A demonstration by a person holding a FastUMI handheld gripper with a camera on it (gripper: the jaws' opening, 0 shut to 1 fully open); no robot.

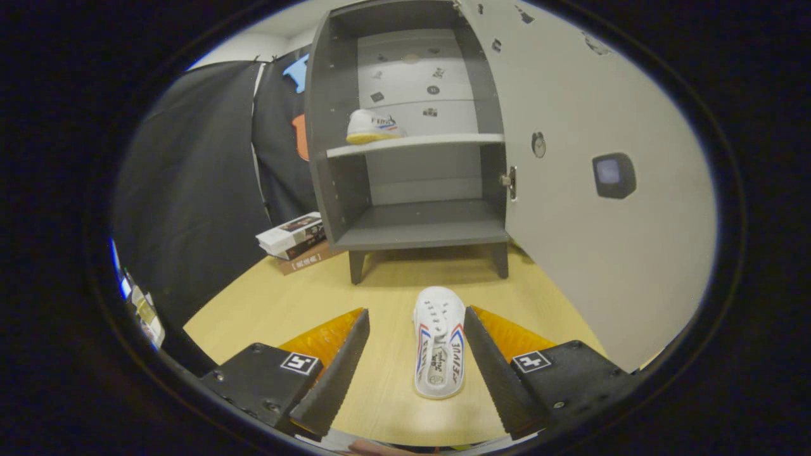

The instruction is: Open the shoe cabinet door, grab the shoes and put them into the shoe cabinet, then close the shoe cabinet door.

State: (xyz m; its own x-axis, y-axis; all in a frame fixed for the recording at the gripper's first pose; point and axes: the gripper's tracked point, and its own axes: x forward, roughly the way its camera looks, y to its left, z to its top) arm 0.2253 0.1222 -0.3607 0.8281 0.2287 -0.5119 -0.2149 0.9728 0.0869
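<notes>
Fingers [415,351] spread wide around a white sneaker [439,342] on the counter [266,304].
Open shoe cabinet [412,221] beyond; books [293,235] lie left.

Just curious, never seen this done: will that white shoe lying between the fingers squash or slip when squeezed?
The white shoe looks soft-sided, so it may give a little. Its small size suggests it is light. The open gripper has ridged fingers, which should limit slipping.
</notes>
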